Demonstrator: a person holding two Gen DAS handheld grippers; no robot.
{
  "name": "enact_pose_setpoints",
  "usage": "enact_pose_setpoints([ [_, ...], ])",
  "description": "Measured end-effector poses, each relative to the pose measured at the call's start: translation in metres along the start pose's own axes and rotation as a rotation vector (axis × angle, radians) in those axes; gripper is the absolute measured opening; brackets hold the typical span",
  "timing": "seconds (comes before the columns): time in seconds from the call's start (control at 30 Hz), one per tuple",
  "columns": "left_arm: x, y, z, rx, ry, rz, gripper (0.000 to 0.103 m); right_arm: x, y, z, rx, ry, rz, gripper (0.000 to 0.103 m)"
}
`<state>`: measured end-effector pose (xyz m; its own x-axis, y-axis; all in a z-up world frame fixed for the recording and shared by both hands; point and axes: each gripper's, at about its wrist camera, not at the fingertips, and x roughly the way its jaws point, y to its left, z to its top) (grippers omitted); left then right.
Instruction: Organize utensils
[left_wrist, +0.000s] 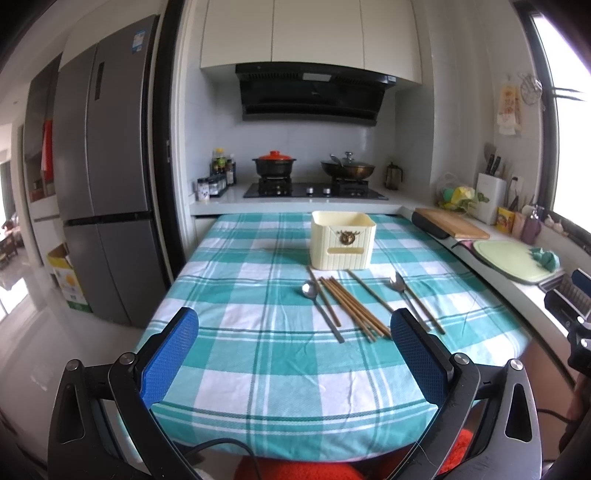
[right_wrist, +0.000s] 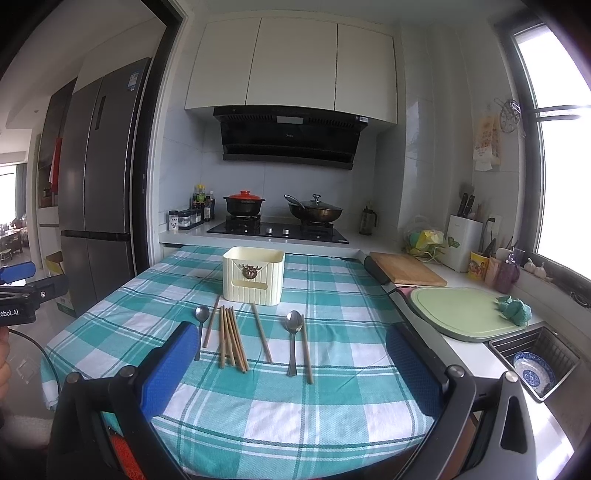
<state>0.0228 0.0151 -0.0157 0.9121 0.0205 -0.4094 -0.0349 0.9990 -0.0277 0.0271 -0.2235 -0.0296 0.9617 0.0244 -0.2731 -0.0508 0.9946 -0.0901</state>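
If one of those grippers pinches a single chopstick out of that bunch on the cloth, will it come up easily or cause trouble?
Probably fiddly. The bunched chopsticks lie flat and touching, so wide blue fingers may catch a neighbour. They look thin, stiff and light, so one should lift without bending. If nudged it may roll, though the checked tablecloth should slow that.

White wall cabinets hang above a black range hood; a grey refrigerator stands left, and daylight enters a window at right.
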Motion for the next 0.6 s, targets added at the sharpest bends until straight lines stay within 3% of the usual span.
enact_pose_setpoints([
  [0.43,0.006,-0.005,-0.002,0.028,0.018,-0.041,0.103,0.007,-0.001,-0.001,0.012,0.013,-0.003,0.103],
  [0.6,0.026,-0.004,-0.003,0.024,0.08,-0.06,0.103,0.019,-0.002,-0.002,0.018,0.035,0.002,0.103],
])
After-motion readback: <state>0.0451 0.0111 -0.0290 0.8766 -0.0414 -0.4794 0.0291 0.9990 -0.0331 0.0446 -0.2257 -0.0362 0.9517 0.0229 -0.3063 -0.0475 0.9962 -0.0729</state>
